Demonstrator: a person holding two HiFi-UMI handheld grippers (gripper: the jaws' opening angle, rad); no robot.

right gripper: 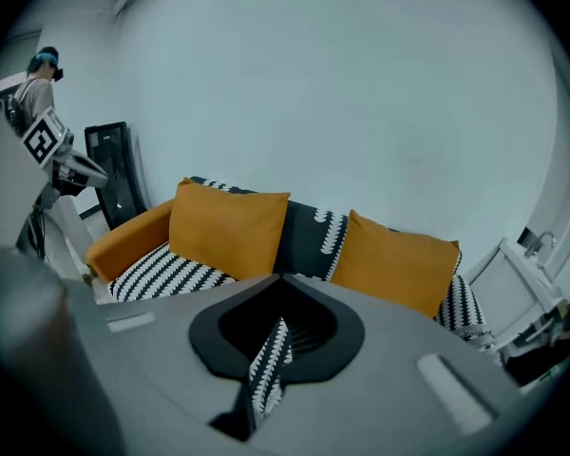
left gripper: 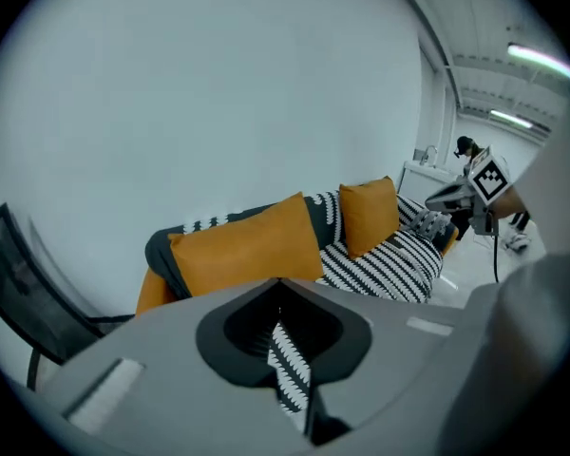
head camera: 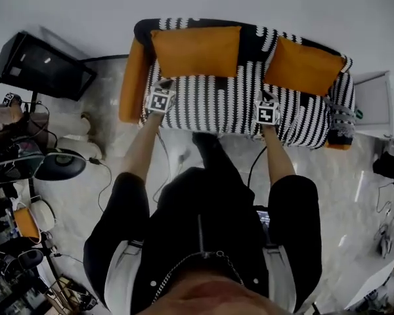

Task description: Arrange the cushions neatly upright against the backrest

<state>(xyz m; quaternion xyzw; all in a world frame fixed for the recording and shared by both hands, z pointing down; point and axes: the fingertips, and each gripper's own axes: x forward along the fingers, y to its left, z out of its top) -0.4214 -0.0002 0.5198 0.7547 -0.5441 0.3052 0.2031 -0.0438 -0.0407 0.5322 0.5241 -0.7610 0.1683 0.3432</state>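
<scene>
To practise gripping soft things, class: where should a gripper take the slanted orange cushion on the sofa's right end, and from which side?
I'd pinch the right cushion at a top corner, coming from the front, above the seat. It leans on the backrest, so its thin edge is free; the face is too broad.

No readable text, label, brand or number anywhere in view.
</scene>
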